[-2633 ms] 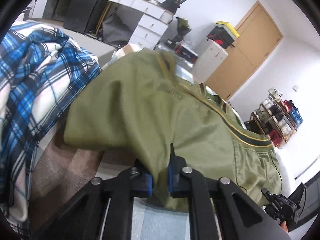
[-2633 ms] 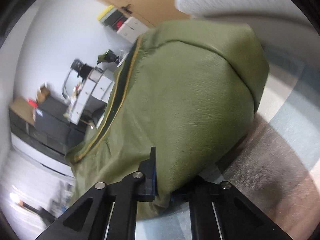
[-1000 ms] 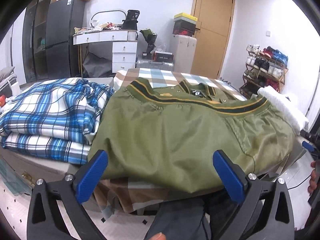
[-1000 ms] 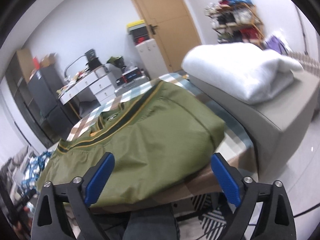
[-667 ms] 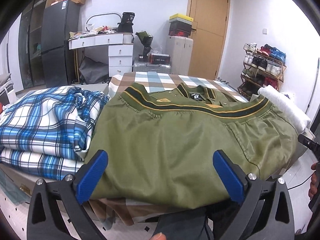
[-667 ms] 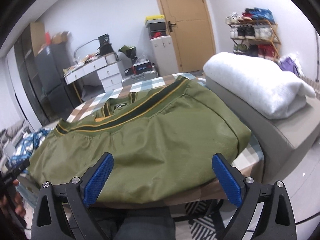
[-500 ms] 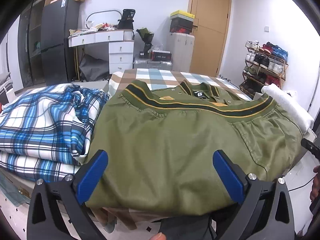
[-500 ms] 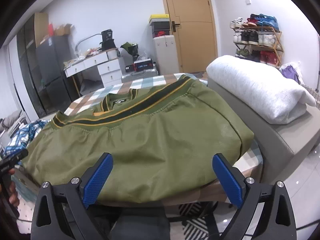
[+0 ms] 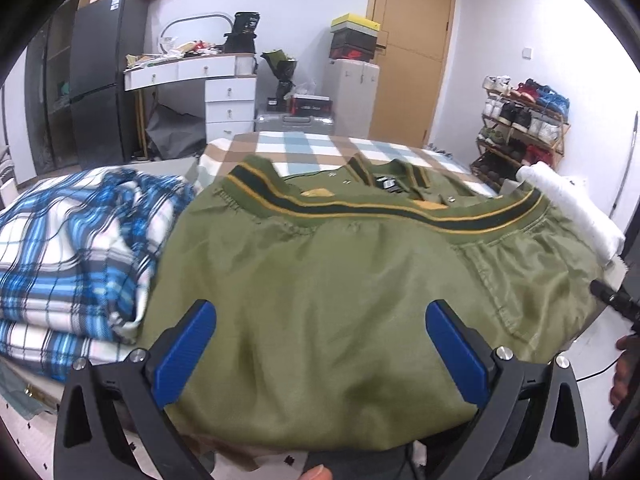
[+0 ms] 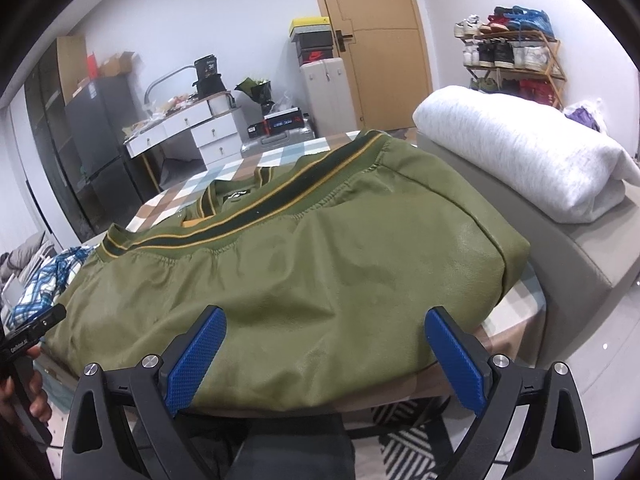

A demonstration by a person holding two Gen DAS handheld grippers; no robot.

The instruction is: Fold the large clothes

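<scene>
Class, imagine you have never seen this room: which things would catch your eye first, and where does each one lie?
The olive green jacket dominates, folded on the checked table, its striped hem band across the far edge. To its left lies a blue plaid blanket; to its right, a folded white blanket on a grey bench. Both grippers, left and right, hover open before the jacket.
</scene>
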